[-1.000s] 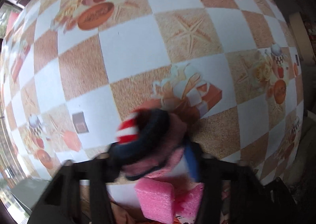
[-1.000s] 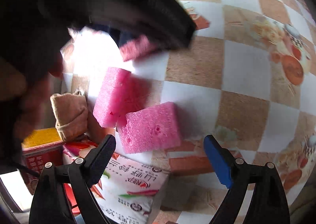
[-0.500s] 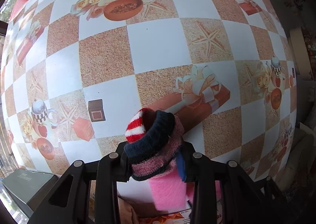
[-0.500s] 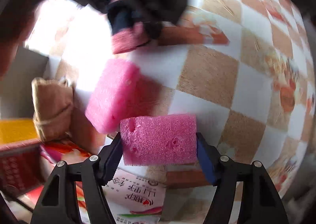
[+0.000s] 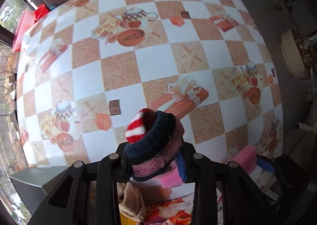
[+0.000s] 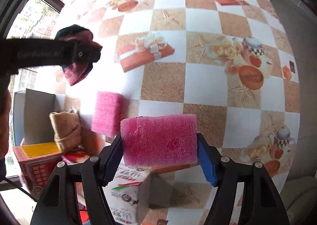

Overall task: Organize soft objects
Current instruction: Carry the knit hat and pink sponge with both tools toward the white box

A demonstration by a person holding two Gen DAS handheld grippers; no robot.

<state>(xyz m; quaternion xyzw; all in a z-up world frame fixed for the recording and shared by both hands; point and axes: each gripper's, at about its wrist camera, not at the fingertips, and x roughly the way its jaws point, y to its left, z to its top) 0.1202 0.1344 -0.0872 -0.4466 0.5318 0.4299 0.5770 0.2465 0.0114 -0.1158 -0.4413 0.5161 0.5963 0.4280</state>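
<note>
Above the checkered tablecloth (image 5: 154,62): left gripper (image 5: 156,157), clamped on a rolled sock bundle (image 5: 154,141).
- Bundle layers: red-and-white striped core, dark navy band, mauve outer wrap.
- Bundle position: wedged between both fingers, protruding forward past the tips, lifted clear of the cloth.
- Seen from the right wrist view: same gripper (image 6: 79,54) at upper left, sock bundle (image 6: 79,64) hanging out below the finger.

Lower centre of the right wrist view: right gripper (image 6: 158,155), clenched on a pink sponge (image 6: 159,139).
- Sponge orientation: long side crosswise, one end against each finger.
- Contact: black left pad and blue right pad (image 6: 206,163) both pressed to the sponge ends.
- Sponge position: raised off the cloth, above a printed carton (image 6: 126,191).

Remaining soft items, right wrist view:
- Second pink sponge (image 6: 107,114): resting on the cloth, just left of and behind the held one, apart from it.
- Tan rolled cloth (image 6: 65,129): left of the second sponge, near the table edge, just behind a red-and-yellow box (image 6: 35,157).

Left wrist view, lower right: held sponge (image 5: 244,157) partly visible beside the blue pad of the right gripper. Tan cloth (image 5: 130,203) visible below, between the left fingers.
</note>
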